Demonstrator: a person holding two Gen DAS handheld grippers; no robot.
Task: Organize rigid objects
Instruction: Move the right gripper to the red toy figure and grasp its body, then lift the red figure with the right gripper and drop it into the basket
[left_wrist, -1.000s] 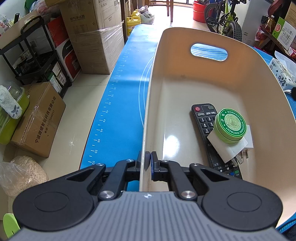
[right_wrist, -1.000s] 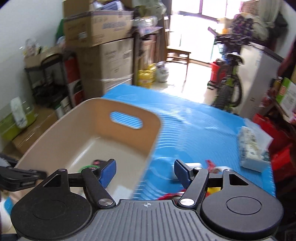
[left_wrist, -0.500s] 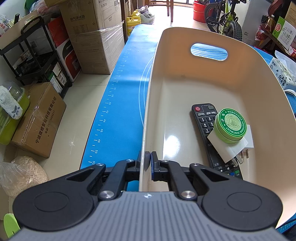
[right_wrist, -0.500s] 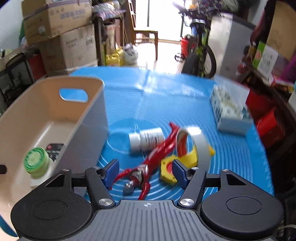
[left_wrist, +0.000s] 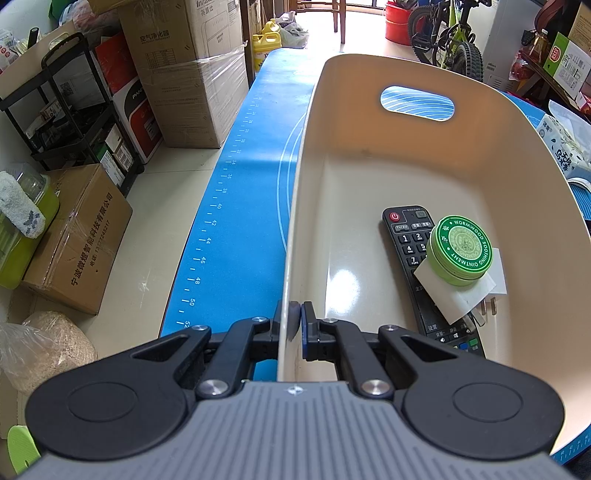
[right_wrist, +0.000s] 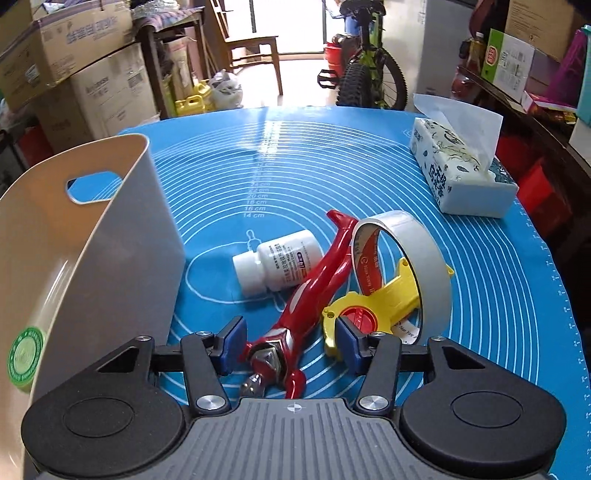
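Stacked cardboard boxes (left_wrist: 192, 70) and a black metal shelf rack (left_wrist: 62, 122) crowd the left side of a cluttered storeroom. A pale tiled floor (left_wrist: 147, 229) runs toward a sunlit doorway, where a wooden chair (right_wrist: 255, 51), a bicycle (right_wrist: 365, 70) and yellow jugs (right_wrist: 192, 101) stand.

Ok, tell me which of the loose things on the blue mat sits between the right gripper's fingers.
The red toy figure: its head end lies between the closing right gripper. The white bottle and tape dispenser lie beyond or beside.
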